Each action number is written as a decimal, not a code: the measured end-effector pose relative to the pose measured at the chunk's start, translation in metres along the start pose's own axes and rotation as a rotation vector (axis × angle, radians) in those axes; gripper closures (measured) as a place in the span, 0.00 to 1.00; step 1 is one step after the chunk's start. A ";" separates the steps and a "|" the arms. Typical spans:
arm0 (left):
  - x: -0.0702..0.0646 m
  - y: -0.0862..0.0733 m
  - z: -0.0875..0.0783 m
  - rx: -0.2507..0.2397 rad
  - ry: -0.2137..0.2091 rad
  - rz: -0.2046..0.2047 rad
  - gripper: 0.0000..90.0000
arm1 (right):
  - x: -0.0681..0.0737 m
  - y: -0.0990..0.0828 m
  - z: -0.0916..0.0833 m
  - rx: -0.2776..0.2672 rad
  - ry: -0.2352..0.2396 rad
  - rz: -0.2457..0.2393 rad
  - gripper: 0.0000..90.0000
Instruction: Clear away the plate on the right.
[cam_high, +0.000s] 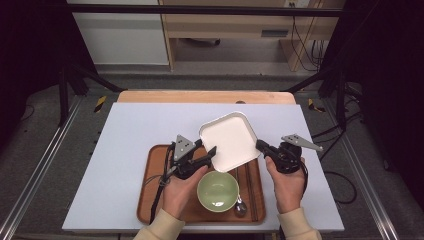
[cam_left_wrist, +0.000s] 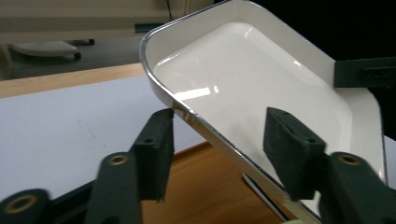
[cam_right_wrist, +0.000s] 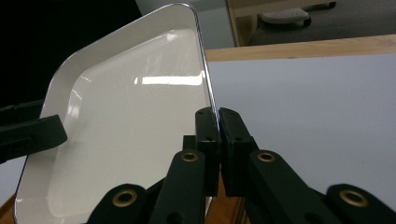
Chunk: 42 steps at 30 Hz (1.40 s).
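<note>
- The white square plate (cam_high: 228, 141) is off the worktop (cam_high: 125, 150), tilted in the air above the far right corner of the wooden tray (cam_high: 155, 175), between your two grippers.
- Your right gripper (cam_right_wrist: 218, 116) has its jaws clamped tight on the plate's thin right rim, one pad on each face of the edge.
- Your left gripper (cam_left_wrist: 217, 140) has its jaws apart and straddling the opposite rim; the pads (cam_left_wrist: 156, 144) do not press on it as far as the left gripper view shows, so for now the weight appears to hang from the right grip alone.
- Treat the plate as rigid, glossy and breakable: it looks like glazed ceramic or melamine, which I cannot tell apart. The shiny surface and the narrow rounded lip offer little purchase, so it could pivot or slide in a one-sided pinch.
- Take hold at the rim, mid-side, with the pads square across the lip; close the left jaws fully before you shift the load.
- The plate is empty.
- The pale green bowl (cam_high: 217, 190) sits on the tray just below the plate and looks empty too.
- A spoon (cam_high: 240, 206) and dark chopsticks (cam_high: 250, 187) lie on the tray beside the bowl, to its right.
</note>
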<state>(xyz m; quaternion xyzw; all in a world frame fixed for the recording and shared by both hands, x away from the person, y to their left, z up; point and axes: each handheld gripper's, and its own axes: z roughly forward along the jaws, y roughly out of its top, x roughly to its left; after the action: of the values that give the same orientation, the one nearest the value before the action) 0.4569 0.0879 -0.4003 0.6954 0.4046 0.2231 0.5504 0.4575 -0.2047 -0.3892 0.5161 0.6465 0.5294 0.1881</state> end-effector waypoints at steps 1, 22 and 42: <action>0.001 0.000 0.000 -0.007 0.003 -0.008 0.57 | 0.000 0.000 0.000 -0.001 0.000 -0.001 0.97; 0.019 0.016 0.006 -0.054 0.080 -0.028 0.96 | 0.019 -0.010 0.013 0.050 0.021 -0.086 0.95; 0.054 0.033 -0.009 -0.047 0.175 -0.038 0.99 | 0.008 -0.008 0.009 0.026 0.035 -0.132 0.44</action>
<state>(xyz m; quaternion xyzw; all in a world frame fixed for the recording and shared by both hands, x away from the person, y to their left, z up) 0.4917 0.1347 -0.3742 0.6522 0.4590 0.2818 0.5334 0.4575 -0.1922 -0.3974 0.4654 0.6892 0.5164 0.2042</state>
